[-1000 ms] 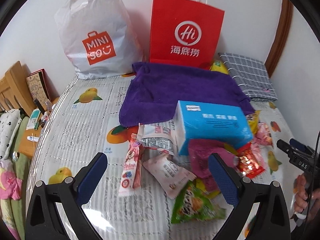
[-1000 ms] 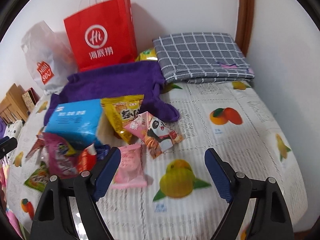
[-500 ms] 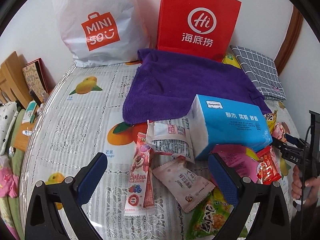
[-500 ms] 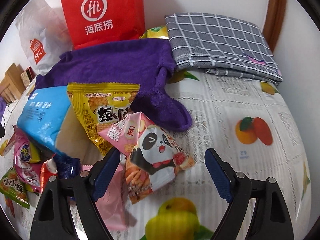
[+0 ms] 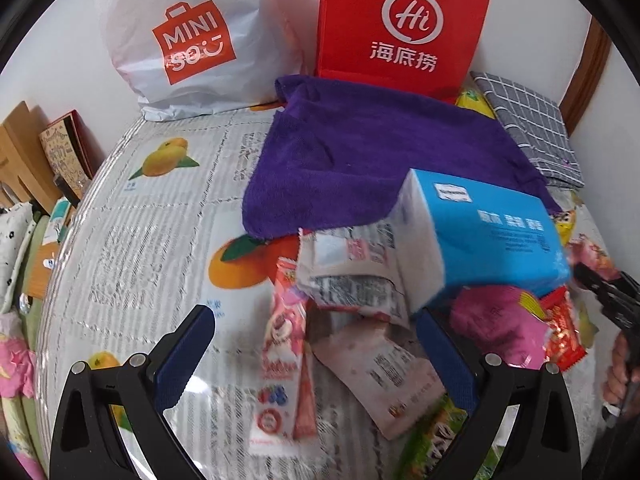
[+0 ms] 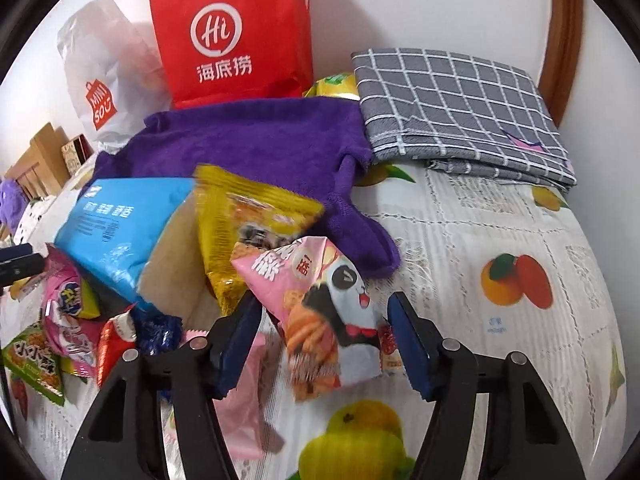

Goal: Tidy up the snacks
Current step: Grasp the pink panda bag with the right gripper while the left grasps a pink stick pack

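Snack packets lie heaped on a fruit-print tablecloth [image 5: 160, 240]. My left gripper [image 5: 314, 320] stands open over a pink stick packet [image 5: 280, 364] and a pale pink packet [image 5: 384, 372], touching neither. A blue box [image 5: 492, 236] leans on the heap behind them. My right gripper [image 6: 323, 304] is closing around a pink panda snack packet [image 6: 328, 312]; its pads stand at the packet's two edges and do not squeeze it. A yellow packet [image 6: 244, 220] and the blue box [image 6: 120, 224] lie just behind. The right gripper [image 5: 608, 292] and a hand show at the left wrist view's right edge.
A purple towel [image 5: 360, 148] is spread behind the pile. A red paper bag [image 5: 400, 24] and a white plastic bag [image 5: 192, 40] stand against the wall. A folded grey checked cloth [image 6: 452, 108] lies at the back right. Wooden furniture [image 5: 20, 160] is past the table's left edge.
Both grippers moved forward and down toward the pile. The right gripper's jaws narrowed around the panda packet, and the yellow packet behind it shifted. The left jaws stayed wide.
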A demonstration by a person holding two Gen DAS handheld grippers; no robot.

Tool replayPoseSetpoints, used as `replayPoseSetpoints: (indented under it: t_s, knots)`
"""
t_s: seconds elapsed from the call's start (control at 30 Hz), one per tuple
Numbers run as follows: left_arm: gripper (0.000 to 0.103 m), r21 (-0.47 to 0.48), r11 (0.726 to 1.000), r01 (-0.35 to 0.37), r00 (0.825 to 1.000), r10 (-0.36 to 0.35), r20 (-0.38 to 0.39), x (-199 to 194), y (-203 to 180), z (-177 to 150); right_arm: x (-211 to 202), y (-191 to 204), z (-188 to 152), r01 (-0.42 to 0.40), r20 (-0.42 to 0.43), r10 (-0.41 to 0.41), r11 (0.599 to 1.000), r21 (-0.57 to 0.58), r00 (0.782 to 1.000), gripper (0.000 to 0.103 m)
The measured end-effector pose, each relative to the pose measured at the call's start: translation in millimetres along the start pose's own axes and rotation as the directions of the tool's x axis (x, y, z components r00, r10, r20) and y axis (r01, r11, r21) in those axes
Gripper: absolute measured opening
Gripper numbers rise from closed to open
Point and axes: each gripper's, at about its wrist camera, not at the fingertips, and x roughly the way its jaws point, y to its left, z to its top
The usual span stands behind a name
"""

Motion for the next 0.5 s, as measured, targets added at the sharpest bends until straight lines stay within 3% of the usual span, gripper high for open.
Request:
replayPoseSetpoints:
  t_s: [0.27,0.4,0.5]
  knots:
    - [0.101,0.033,0.999,0.024,0.999,-0.023,-0.022,19.7,1.1,12.9,-22.8,-8.0,-8.2,0.022,0.037,-0.024,0.999,0.048,0.999,0.064]
    - [0.101,0.1,0.995,-0.012,0.999,0.015,-0.036,35.1,-7.7,17.4,-27.9,-8.2,-14.7,0.025,0.032,-0.028,0.997,0.067,0.999,0.064]
    - [0.101,0.098,0.995,-0.005,0.999,0.01,-0.044,42.0,-7.9,19.2,-31.9,-8.0,-20.3,0.038,0.028,-0.04,0.997,0.064,0.999,0.064]
